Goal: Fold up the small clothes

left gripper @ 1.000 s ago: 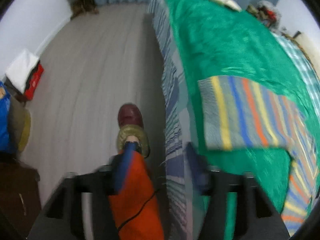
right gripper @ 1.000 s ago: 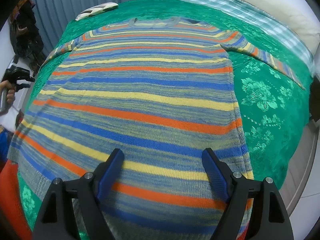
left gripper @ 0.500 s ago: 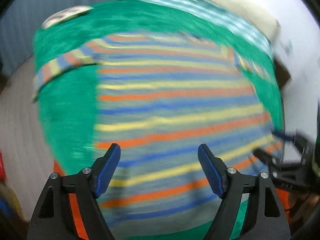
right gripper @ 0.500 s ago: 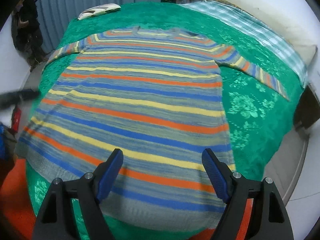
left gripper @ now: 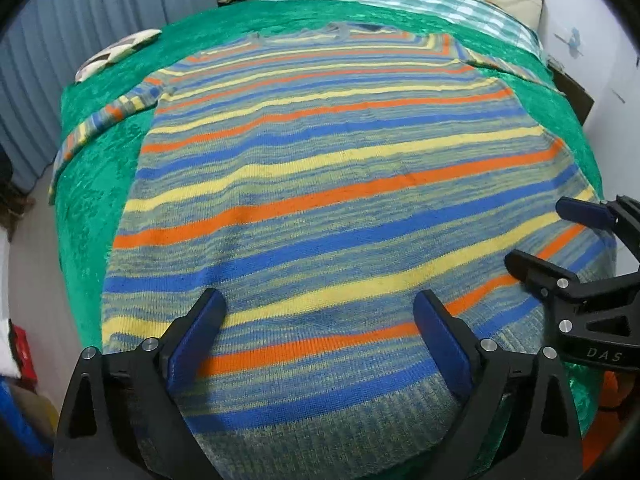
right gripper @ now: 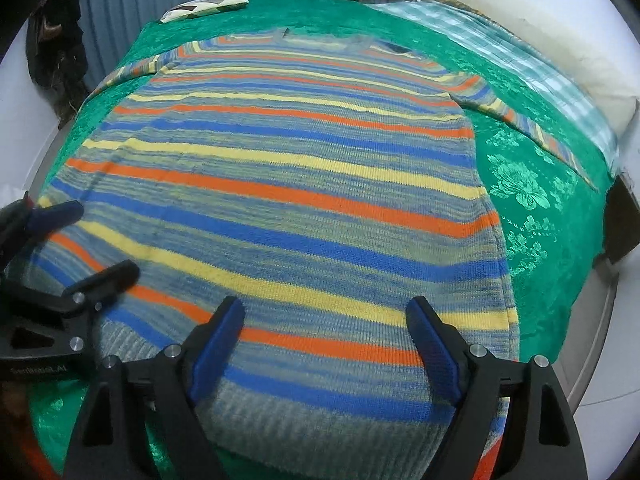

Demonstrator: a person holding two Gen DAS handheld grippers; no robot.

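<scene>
The left gripper (left gripper: 320, 336) now faces the striped sweater (left gripper: 332, 184), where one second ago its camera looked along the side of the bed toward the floor and half a second ago it was sweeping, blurred, across the garment. Its fingers (left gripper: 196, 336) have just been opening and stand wide apart above the ribbed hem (left gripper: 320, 436), with only flat knit visible between them and nothing gripped. The right gripper (right gripper: 324, 340) has shifted only slightly; in its view the near hem shows in full, which it did not one second ago. Its fingers (right gripper: 432, 344) are likewise spread wide over the hem (right gripper: 320, 420) and hold nothing. Each gripper appears at the edge of the other's view, so the two sit side by side at the near end of the garment: the left gripper (right gripper: 64, 264) toward the sweater's left edge, the right gripper (left gripper: 572, 264) toward its right edge. The sweater lies flat and face-up on the green bedspread (right gripper: 536, 216), collar at the far end, both sleeves (left gripper: 104, 120) stretched outward onto the spread. Whether any finger touches the knit cannot be determined. Assessment: no fold is made yet; the garment is laid out and both grippers are positioned for a first grasp, probably at the hem or its corners.
</scene>
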